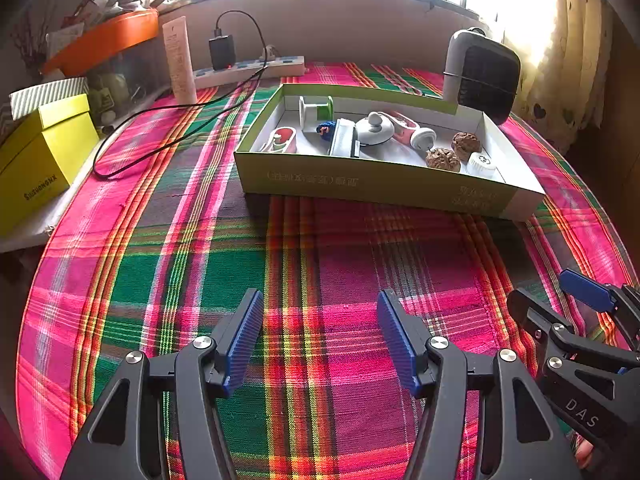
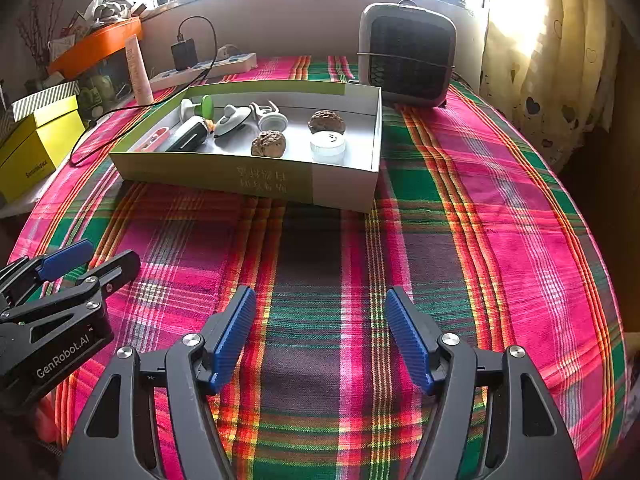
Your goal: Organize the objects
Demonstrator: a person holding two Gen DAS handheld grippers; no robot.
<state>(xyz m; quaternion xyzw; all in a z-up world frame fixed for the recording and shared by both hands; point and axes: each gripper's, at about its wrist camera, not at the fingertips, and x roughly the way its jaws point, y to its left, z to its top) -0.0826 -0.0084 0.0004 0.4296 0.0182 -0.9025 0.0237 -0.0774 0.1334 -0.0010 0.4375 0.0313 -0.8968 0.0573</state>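
Objects are lying together inside a shallow green-and-white box (image 1: 384,190) that is sitting on the plaid-covered desk (image 1: 320,264), well ahead of both tools. In the left wrist view, the box is holding 2 walnuts (image 1: 443,159), a white cap (image 1: 482,163), a white knobbed lid (image 1: 374,129), a green spool (image 1: 316,111) and a red-and-white piece (image 1: 281,140). The left tool (image 1: 320,340) is hovering over bare cloth with its jaws standing wide apart and nothing between them. The right tool (image 1: 560,300) is showing at the right edge.

In the right wrist view, the box (image 2: 224,174) is sitting ahead and slightly left, with a small heater (image 2: 408,54) just behind its far right corner. The right tool (image 2: 320,340) is spreading its jaws wide, gripping nothing, over the cloth. The left tool (image 2: 88,262) is showing at the left edge, also empty. A yellow box (image 2: 36,148) is resting off the desk's left side.
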